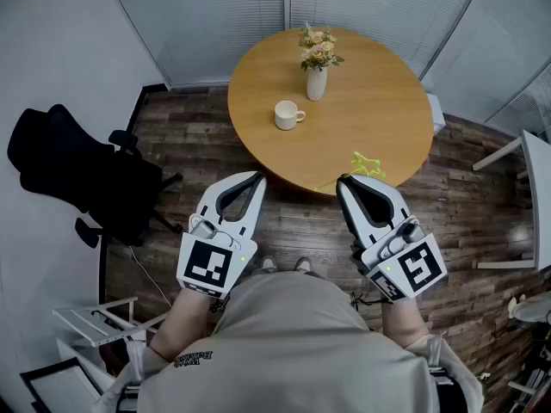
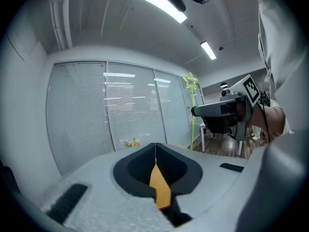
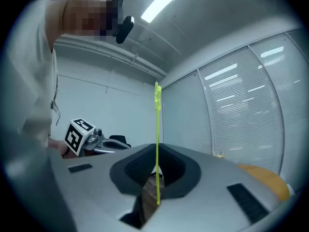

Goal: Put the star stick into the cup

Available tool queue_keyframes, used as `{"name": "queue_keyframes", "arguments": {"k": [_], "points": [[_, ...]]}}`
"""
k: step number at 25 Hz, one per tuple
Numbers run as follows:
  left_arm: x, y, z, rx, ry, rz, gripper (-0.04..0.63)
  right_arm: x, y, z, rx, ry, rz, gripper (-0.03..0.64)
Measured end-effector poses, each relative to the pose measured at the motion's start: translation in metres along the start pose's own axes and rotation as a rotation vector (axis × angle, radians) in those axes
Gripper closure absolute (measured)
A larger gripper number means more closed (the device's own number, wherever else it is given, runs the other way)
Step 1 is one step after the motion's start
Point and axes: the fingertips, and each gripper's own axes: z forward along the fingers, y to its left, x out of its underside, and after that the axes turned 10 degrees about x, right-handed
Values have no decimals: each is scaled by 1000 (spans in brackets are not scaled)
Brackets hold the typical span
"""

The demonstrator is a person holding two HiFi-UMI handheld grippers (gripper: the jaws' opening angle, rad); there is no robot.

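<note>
Star stick [image 3: 157, 120] between right claw [image 3: 156, 149] tips; cup [image 1: 287, 114] only overhead

We see a round wooden desk [image 1: 370, 110] standing on a dark plank floor [image 1: 482, 213]. Two things sit directly on it. One is a white cup [image 1: 287, 114], upright, with its handle turned to our right. The other is a pale vase [image 1: 317, 84] of flowers [image 1: 318, 48], farther back and near the cup without touching it. On the floor to our left stands a black office chair [image 1: 77, 175], well apart from the desk.
</note>
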Motion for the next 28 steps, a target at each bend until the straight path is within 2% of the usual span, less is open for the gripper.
{"name": "queue_keyframes", "arguments": {"k": [4, 10, 20, 26, 28], "points": [[-1, -2, -1, 5, 11, 17, 572, -2, 1, 0, 8, -14, 28, 581], [-20, -12, -7, -24, -21, 23, 572, -4, 1, -8, -10, -14, 30, 581], [-12, -24, -6, -35, 5, -12, 572, 1, -4, -18, -24, -1, 27, 581], [-6, -33, -2, -36, 25, 14, 572, 5, -5, -25, -46, 1, 38, 581], [-9, -37, 1, -44, 22, -10, 572, 5, -7, -27, -53, -1, 39, 581]]}}
